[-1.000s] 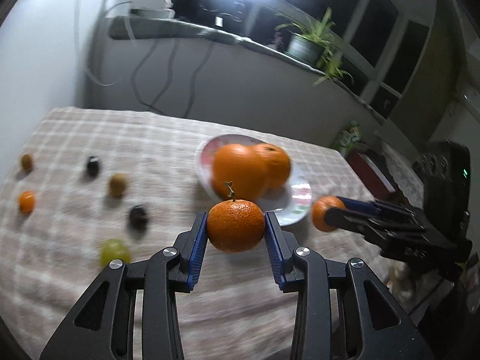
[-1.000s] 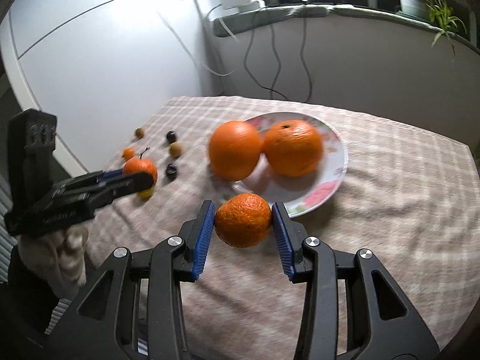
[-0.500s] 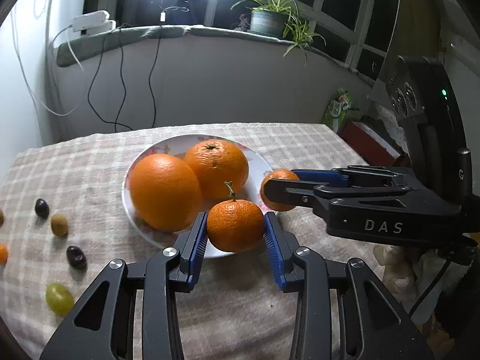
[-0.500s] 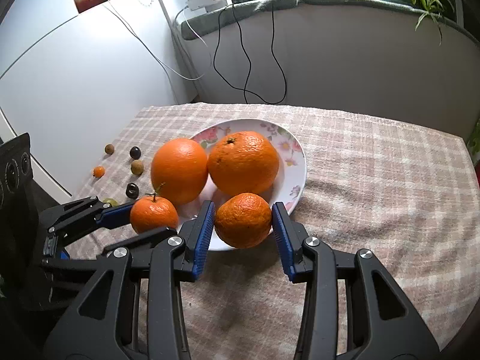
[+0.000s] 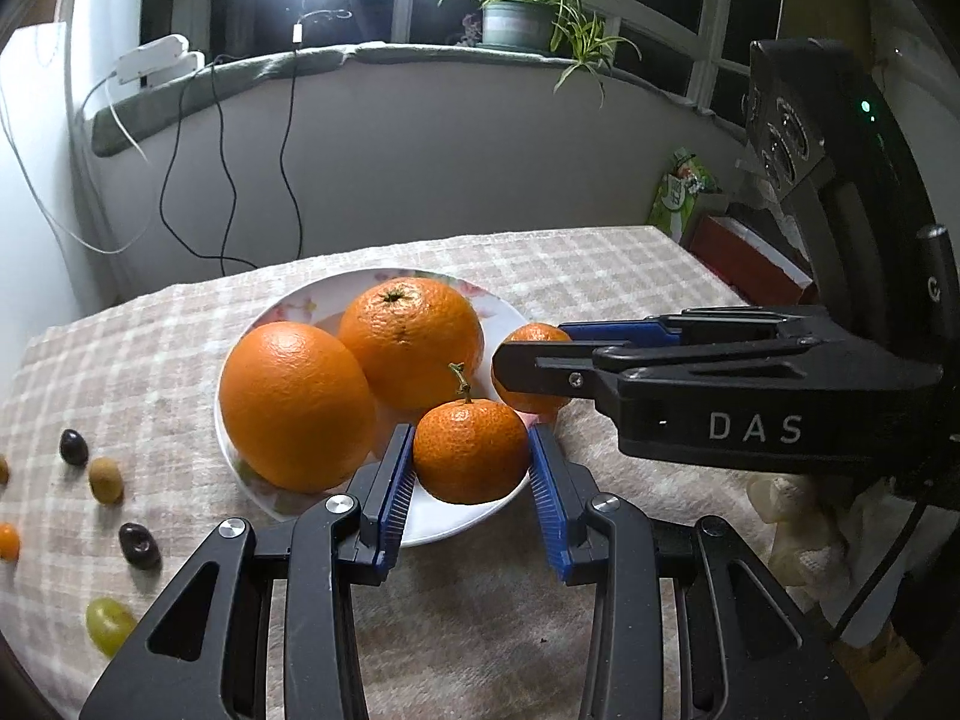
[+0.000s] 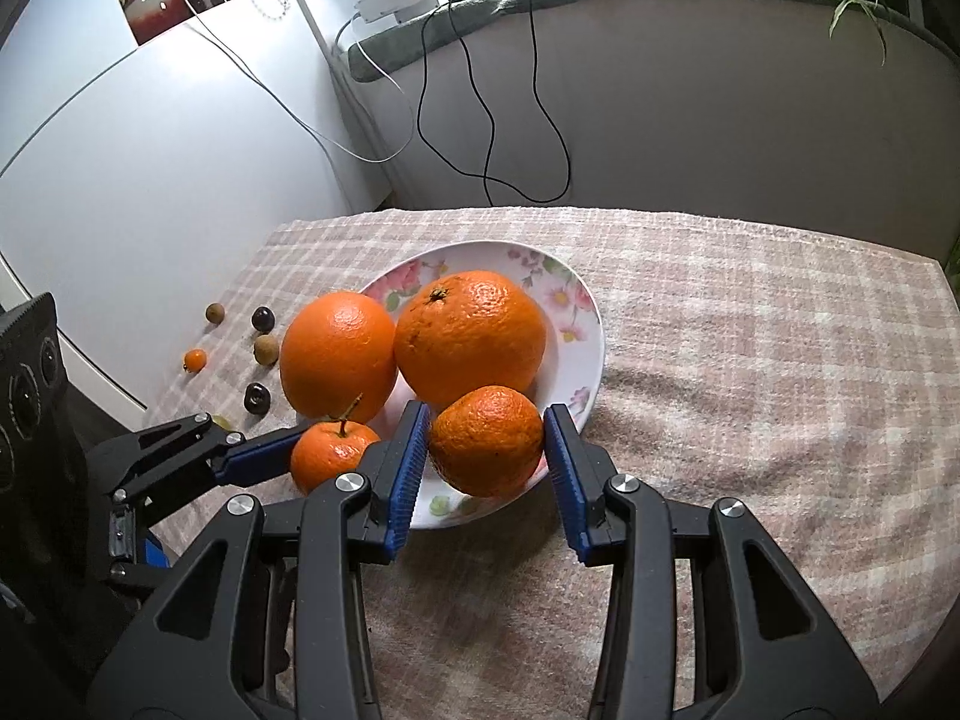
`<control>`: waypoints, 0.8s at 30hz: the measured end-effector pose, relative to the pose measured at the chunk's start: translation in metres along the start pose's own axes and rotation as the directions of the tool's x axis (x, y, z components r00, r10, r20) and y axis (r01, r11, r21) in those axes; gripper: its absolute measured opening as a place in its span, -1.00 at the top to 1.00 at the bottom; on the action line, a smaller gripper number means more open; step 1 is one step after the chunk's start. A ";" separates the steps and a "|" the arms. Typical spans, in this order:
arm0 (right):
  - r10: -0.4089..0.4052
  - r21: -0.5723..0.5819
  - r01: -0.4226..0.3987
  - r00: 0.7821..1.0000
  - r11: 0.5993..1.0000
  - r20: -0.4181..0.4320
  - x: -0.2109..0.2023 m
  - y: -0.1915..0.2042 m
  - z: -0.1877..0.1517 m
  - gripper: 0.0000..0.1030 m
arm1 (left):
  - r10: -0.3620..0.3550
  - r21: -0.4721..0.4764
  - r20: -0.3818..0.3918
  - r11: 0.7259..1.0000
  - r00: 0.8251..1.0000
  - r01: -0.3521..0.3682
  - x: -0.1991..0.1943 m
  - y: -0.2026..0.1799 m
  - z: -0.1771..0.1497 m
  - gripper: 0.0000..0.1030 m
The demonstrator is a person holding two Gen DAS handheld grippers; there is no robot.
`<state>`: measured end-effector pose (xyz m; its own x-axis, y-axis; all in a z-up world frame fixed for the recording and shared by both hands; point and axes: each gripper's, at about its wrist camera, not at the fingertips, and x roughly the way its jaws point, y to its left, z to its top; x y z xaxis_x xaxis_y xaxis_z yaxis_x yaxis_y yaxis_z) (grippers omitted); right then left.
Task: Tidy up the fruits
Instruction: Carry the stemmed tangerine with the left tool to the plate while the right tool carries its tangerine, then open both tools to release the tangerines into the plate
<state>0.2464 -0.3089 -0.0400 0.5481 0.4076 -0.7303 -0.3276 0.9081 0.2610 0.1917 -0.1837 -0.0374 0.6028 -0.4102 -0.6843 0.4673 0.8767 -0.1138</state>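
A white flowered plate (image 5: 312,300) (image 6: 579,324) on the checked cloth holds two large oranges (image 5: 294,405) (image 5: 411,339). My left gripper (image 5: 471,480) is shut on a stemmed mandarin (image 5: 468,456) over the plate's near rim. My right gripper (image 6: 486,450) is shut on a stemless mandarin (image 6: 486,438) over the plate's near right rim. The right gripper also shows in the left wrist view (image 5: 528,366), close beside the left one. The stemmed mandarin shows in the right wrist view (image 6: 333,453).
Several small fruits lie on the cloth left of the plate: dark ones (image 5: 138,543), a brown one (image 5: 107,480), a green grape (image 5: 108,624) and a tiny orange one (image 6: 195,359). A wall with cables (image 5: 288,138) and a sill with a potted plant (image 5: 516,24) stand behind.
Both grippers have carried their mandarins in toward the plate and now hold them over its near rim, close together.
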 end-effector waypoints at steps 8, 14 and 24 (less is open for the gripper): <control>0.006 0.012 -0.006 1.000 1.000 -0.011 0.005 -0.004 0.003 0.20 | 0.007 0.010 -0.007 1.000 1.000 -0.007 0.002 -0.002 0.002 0.29; 0.012 0.030 -0.012 1.000 0.999 -0.005 0.005 -0.006 0.007 0.19 | 0.024 0.003 0.011 1.000 1.000 -0.024 0.000 -0.001 0.004 0.11; 0.021 0.061 -0.023 1.000 0.998 0.022 -0.005 -0.010 0.009 0.03 | 0.025 -0.014 0.021 1.000 0.999 -0.025 -0.007 0.004 0.002 0.10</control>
<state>0.2536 -0.3188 -0.0337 0.5577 0.4291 -0.7105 -0.2922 0.9027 0.3158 0.1904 -0.1775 -0.0314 0.6279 -0.3930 -0.6717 0.4429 0.8902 -0.1068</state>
